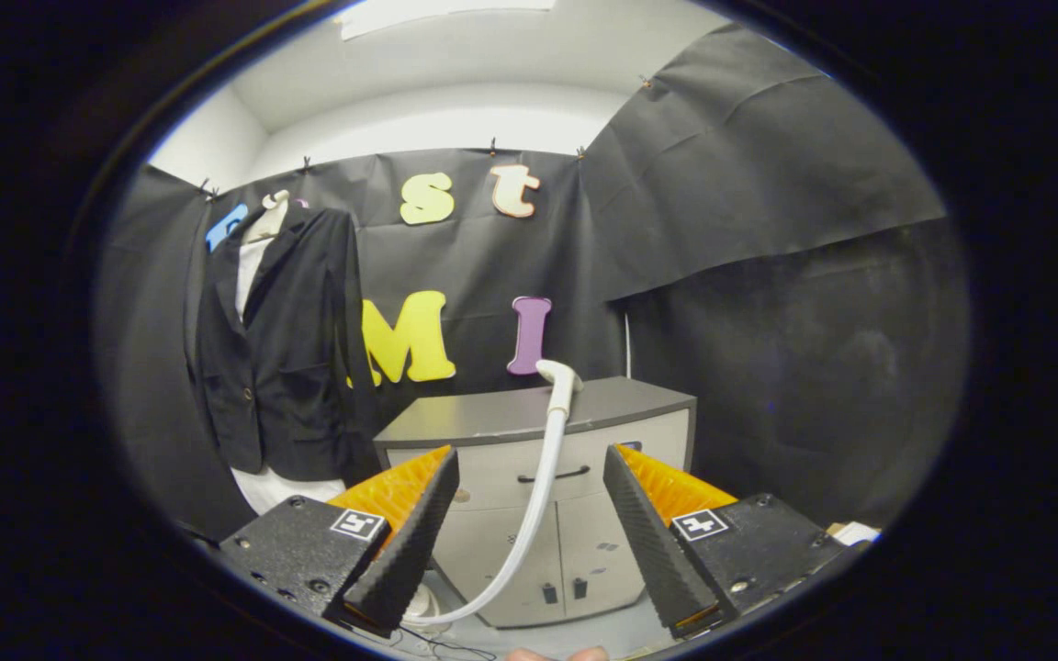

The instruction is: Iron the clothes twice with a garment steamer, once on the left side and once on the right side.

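Note:
A dark jacket [286, 349] over a white shirt [251, 266] hangs on a hanger against the booth wall, beyond and to the left of my fingers. The white steamer head [560, 378] rests on the front edge of a grey cabinet top, and its white hose [529, 523] curves down between my fingers toward the floor. My gripper [529, 542] is open, the fingers wide apart with only the hose in the gap, untouched. The steamer's base is hidden behind the left finger.
A low grey cabinet [575, 551] with a drawer and two doors stands straight ahead. Black cloth walls close in at the back and on the right. A small white object [855, 532] lies on the floor to the right.

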Demonstrator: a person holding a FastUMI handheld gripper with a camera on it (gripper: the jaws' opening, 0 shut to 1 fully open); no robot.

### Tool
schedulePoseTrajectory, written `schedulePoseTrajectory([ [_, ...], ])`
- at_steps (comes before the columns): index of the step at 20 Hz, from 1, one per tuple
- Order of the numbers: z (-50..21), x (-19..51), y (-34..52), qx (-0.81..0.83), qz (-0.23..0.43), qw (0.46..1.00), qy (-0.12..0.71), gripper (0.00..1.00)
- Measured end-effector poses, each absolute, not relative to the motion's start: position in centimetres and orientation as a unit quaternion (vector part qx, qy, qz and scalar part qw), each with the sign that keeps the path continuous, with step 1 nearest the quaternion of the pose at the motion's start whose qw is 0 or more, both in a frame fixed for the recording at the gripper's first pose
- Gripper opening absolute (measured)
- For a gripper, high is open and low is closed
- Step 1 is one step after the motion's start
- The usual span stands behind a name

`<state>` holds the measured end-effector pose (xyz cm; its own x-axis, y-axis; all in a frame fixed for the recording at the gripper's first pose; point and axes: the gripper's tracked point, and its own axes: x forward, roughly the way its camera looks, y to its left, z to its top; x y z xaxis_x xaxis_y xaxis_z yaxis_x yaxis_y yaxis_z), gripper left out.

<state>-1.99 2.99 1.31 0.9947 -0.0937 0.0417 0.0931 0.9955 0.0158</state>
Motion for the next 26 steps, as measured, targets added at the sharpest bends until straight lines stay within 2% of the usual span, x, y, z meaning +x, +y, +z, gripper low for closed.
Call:
schedulePoseTrajectory([
  [8,2.9,0.8,3.8,-0.009,-0.075,0.997,-0.015,0.98],
  [12,4.4,4.1,2.5,0.002,-0.07,0.997,-0.018,0.99],
  [20,7.7,16.1,-0.6,0.0,-0.032,0.999,-0.018,0.98],
  [26,7.8,24.8,-3.1,0.006,-0.02,1.0,0.024,0.99],
])
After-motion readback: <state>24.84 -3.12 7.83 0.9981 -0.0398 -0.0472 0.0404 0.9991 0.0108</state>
